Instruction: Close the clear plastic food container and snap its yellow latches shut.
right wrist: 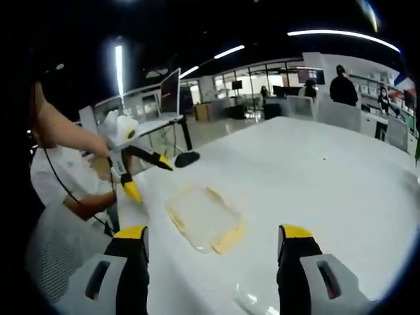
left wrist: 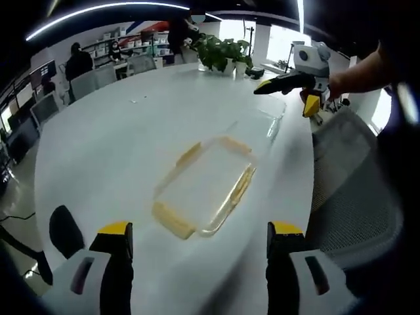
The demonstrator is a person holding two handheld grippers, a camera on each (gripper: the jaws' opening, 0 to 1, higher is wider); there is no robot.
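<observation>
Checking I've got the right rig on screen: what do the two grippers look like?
Both match: left gripper and right gripper have white bodies and black jaws with yellow tips. Seen from across, the right gripper carries a white housing. A dark cable trails near the person's white top.

Clear lid with yellow latches flat on white table, container base just beside.

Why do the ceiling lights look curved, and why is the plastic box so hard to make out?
Left gripper view: the fisheye lens bends the ceiling light strip into an arc; the clear container fades into the bright white table, only its yellow latches standing out. Right gripper view: the container looks soft and hazy, the window glare behind washed out.
</observation>
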